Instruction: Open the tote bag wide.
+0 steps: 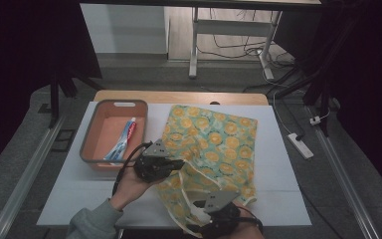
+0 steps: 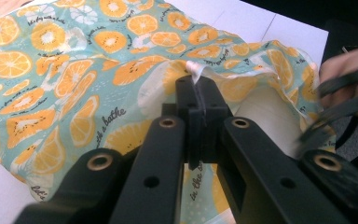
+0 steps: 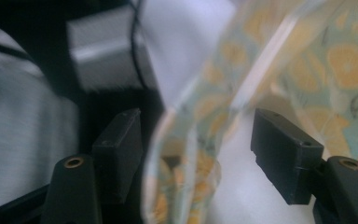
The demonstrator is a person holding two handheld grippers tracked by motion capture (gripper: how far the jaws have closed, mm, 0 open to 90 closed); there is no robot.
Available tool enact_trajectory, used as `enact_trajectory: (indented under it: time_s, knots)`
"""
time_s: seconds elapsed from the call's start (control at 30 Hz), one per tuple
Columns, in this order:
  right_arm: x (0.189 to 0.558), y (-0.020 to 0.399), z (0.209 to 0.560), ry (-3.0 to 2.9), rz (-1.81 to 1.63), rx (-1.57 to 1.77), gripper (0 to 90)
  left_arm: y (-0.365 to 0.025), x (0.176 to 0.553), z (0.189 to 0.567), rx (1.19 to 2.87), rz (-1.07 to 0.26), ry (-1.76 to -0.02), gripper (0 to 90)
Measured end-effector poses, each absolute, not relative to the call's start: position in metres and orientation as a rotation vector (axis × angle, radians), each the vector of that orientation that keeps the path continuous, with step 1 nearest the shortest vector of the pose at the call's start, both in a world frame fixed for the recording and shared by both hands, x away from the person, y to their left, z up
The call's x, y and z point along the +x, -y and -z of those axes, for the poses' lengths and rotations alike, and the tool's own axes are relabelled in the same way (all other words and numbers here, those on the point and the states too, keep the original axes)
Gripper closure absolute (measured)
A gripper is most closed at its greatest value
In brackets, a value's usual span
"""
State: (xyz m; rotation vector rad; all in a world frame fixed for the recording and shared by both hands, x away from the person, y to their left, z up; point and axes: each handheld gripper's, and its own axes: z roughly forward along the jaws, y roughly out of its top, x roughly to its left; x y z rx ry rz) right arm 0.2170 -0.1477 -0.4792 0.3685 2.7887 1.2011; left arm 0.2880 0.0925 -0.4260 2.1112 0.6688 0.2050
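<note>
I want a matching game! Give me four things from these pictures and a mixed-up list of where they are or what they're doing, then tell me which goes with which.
Things:
1. toothpaste tube
2. left gripper
3. right gripper
4. fruit-print bag

Places or states:
A. jaws apart, with a bag strap hanging between them
B. spread flat on the white table, right of the basket
C. lying inside the orange basket
D. jaws pinched shut on the bag's rim

Pairs: 1-C, 2-D, 3-A, 4-B
</note>
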Motion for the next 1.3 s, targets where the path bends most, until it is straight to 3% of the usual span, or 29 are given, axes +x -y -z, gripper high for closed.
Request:
enact_trajectory:
  time_s: [0.1, 0.23, 0.27, 0.5, 0.8, 1.03, 1.3]
  knots:
    - [0.226, 0.141, 0.497, -2.815, -1.178, 0.45, 45.3, -0.094, 0.289, 0.426, 2.108, -0.208, -0.673, 89.3]
    - [0.229, 0.14, 0.499, -2.852, -1.146, 0.428, 82.6, -0.098, 0.289, 0.427, 2.105, -0.212, -0.68, 89.2]
    - [0.228, 0.142, 0.495, -2.838, -1.128, 0.406, 88.3, -0.099, 0.29, 0.427, 2.107, -0.213, -0.679, 89.2]
    - [0.226, 0.166, 0.446, -2.629, -1.184, 0.329, 89.9, -0.105, 0.29, 0.43, 2.107, -0.205, -0.682, 89.1]
    - [0.278, 0.209, 0.387, -2.346, -1.279, 0.498, 90.0, -0.108, 0.287, 0.424, 2.078, -0.204, -0.667, 89.1]
    - [0.326, 0.201, 0.393, -2.321, -1.232, 0.561, 90.0, -0.105, 0.295, 0.427, 2.084, -0.223, -0.688, 88.8]
    - [0.395, 0.189, 0.456, -2.437, -1.125, 0.734, 90.0, -0.093, 0.32, 0.445, 2.121, -0.223, -0.755, 87.6]
